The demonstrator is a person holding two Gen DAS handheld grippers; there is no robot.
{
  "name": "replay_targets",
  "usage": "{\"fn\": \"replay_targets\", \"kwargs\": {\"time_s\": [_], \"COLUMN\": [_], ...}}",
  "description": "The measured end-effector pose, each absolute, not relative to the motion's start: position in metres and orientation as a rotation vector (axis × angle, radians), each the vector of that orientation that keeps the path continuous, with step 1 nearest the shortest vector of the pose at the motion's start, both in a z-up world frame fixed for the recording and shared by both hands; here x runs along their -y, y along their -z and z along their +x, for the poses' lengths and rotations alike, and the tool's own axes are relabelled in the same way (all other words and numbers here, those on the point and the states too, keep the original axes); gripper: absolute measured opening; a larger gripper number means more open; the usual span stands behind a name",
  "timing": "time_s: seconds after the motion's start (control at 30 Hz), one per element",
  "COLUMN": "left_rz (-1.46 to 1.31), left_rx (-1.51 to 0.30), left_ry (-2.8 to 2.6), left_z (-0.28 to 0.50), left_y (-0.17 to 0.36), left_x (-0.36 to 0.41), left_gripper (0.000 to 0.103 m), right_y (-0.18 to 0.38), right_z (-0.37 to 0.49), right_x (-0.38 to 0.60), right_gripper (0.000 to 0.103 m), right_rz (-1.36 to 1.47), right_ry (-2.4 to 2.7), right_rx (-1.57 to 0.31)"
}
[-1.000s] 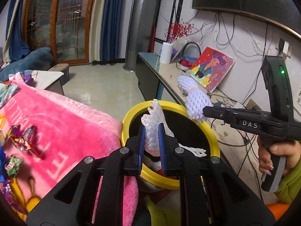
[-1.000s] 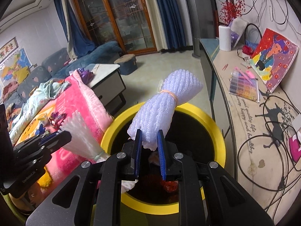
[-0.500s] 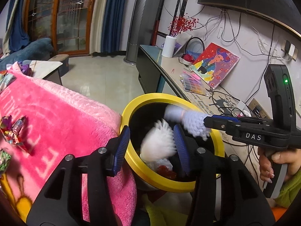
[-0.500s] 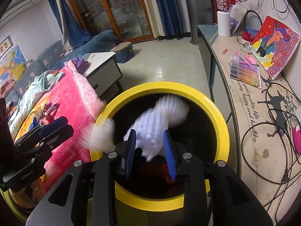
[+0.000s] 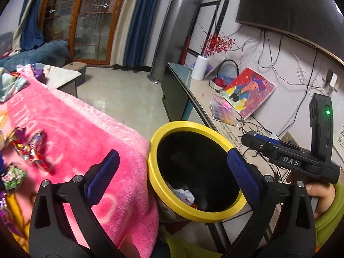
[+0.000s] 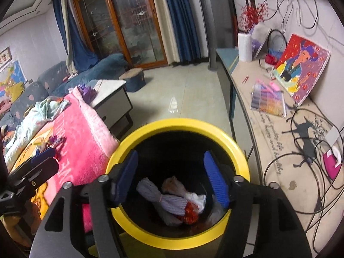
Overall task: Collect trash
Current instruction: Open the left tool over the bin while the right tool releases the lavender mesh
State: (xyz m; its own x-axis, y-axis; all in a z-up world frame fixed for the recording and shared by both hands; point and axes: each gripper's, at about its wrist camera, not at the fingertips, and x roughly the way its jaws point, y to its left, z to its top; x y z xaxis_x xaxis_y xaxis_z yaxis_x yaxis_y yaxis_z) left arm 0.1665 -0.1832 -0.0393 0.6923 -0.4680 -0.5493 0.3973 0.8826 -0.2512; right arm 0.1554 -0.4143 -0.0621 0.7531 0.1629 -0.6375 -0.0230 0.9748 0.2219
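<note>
The yellow-rimmed black bin (image 5: 191, 126) stands between the pink blanket and the TV cabinet. My left gripper (image 5: 173, 159) hangs over its near left rim, jaws opening wide, nothing between them. My right gripper (image 6: 171, 159) is above the bin (image 6: 178, 122) mouth, its jaws opening too and empty. A white foam net (image 6: 169, 200) tied with a band lies inside with other white and red scraps. Candy wrappers (image 5: 28, 148) lie on the blanket at the left. Each view also shows the other gripper: the right gripper (image 5: 249, 139) held by a hand, and the left gripper (image 6: 48, 160).
A pink blanket (image 5: 86, 133) covers the surface left of the bin. The long cabinet top (image 6: 279, 129) to the right holds a painting (image 6: 301, 68), a colour card, a white vase (image 6: 244, 47) and loose cables. A low table (image 6: 111, 99) and a sofa (image 6: 64, 77) stand behind.
Both grippers opened and let go of their white foam nets, which dropped into the bin. The bin now sits further right in the left wrist view.
</note>
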Motion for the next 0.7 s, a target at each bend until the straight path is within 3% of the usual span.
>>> {"fn": "replay_targets", "kwargs": {"time_s": [0.17, 0.7], "left_rz": [-0.144, -0.198], "left_rx": [-0.628, -0.569], "left_ry": [0.462, 0.395], "left_z": [0.162, 0.145], "left_y": [0.032, 0.017], "left_x": [0.171, 0.122], "left_gripper": [0.092, 0.092], "right_y": [0.05, 0.027], "right_z": [0.149, 0.129], "right_x": [0.41, 0.378], "right_gripper": [0.076, 0.085], "right_rz": [0.196, 0.142], "right_ry": [-0.084, -0.101], "right_rx": [-0.656, -0.554]}}
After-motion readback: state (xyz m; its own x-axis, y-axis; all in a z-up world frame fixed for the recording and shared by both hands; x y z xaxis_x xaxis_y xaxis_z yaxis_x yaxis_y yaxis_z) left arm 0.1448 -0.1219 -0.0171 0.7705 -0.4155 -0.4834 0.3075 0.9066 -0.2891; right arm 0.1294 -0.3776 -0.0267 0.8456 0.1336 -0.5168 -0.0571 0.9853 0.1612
